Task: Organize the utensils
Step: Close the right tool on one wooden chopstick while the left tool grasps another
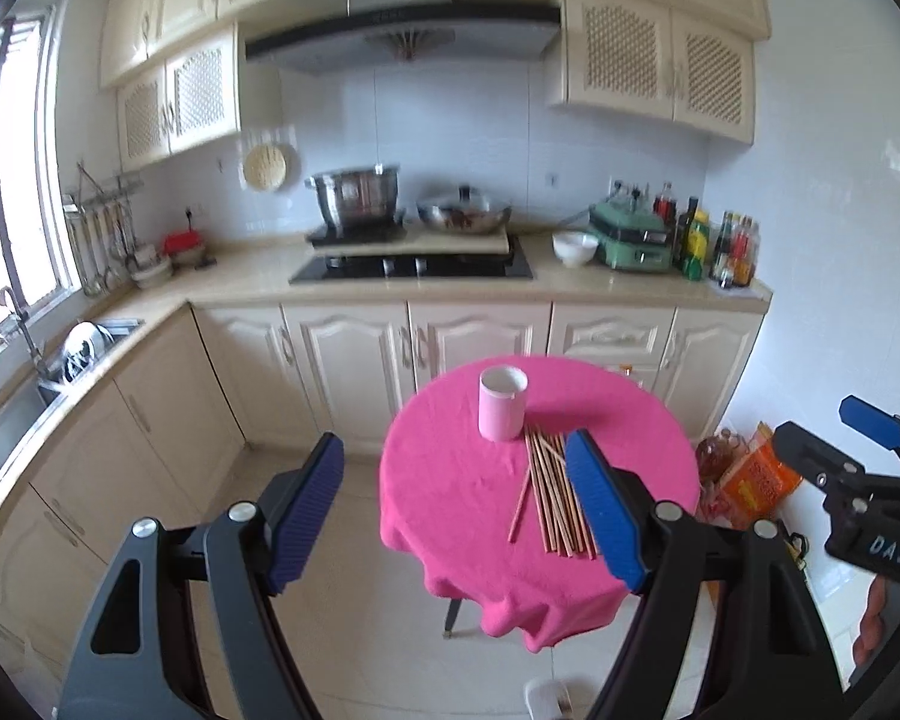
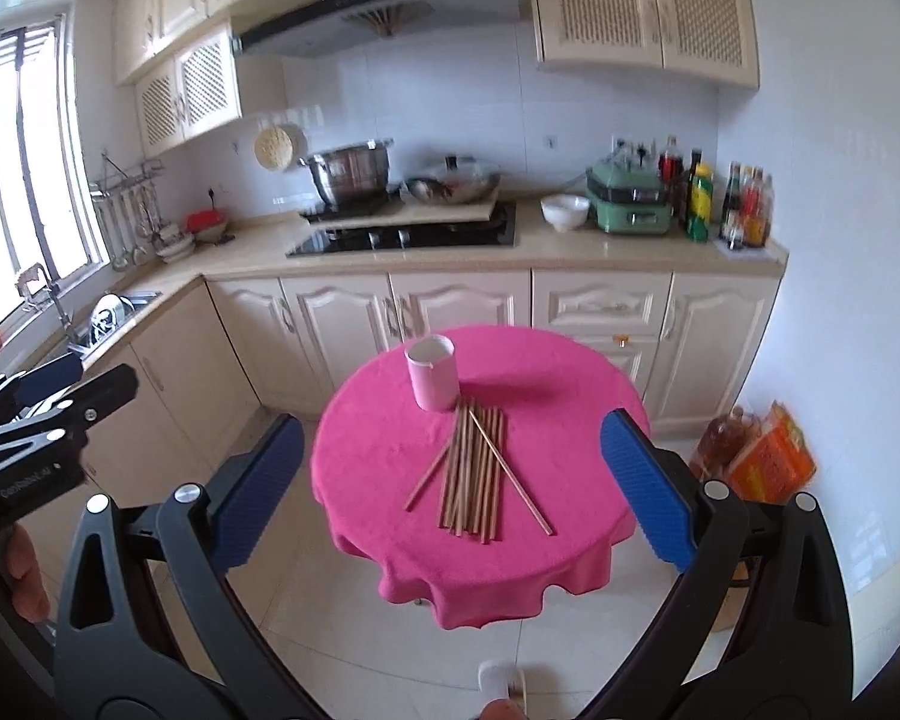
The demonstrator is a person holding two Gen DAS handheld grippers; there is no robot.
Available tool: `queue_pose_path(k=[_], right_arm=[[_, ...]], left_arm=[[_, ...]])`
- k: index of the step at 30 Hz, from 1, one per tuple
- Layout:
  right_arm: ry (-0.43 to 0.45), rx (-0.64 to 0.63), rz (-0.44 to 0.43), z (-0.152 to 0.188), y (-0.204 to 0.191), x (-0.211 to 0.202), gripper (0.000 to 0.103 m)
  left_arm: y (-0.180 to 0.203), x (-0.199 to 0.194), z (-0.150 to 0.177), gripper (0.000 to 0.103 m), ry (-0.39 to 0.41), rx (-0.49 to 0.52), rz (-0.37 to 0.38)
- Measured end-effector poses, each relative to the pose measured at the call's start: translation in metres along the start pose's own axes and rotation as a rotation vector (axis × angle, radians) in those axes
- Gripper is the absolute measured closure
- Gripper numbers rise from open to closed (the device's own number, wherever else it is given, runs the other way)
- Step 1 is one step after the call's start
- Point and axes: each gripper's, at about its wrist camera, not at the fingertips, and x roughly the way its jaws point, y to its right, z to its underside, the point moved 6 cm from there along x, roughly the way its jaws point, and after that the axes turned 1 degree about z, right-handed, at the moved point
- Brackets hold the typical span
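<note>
A bundle of several wooden chopsticks [image 1: 551, 495] [image 2: 477, 471] lies on a small round table under a pink cloth [image 1: 456, 480] [image 2: 570, 420]. A pink cup [image 1: 501, 403] [image 2: 431, 374] stands upright just behind them, nothing visible inside. My left gripper [image 1: 459, 471] hangs open in the air, short of the table and above floor level. My right gripper [image 2: 453, 447] is open too, wide, also short of the table. Each gripper shows at the edge of the other's view: the right gripper [image 1: 852, 450], the left gripper [image 2: 75, 387]. Neither holds anything.
Cream kitchen cabinets and a countertop run behind the table, with a hob [image 2: 408, 234], pots, a white bowl [image 2: 564, 210], a green appliance and bottles. A sink [image 1: 24, 414] is on the left. An oil bottle and an orange bag [image 2: 768, 450] stand on the floor at right.
</note>
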Motion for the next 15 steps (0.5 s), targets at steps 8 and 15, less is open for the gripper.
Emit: queue_pose_path(k=[8,15], right_arm=[[-0.231,-0.056,-0.041,0.014,0.048,0.148,0.015],[-0.572,-0.118,-0.124,0.057,0.089,0.297,0.056]], left_arm=[[0.018,0.156,0.018,0.028,-0.276,-0.027,0.032],[0.055,0.295,0.051,0.028,-0.552,-0.009,0.046]])
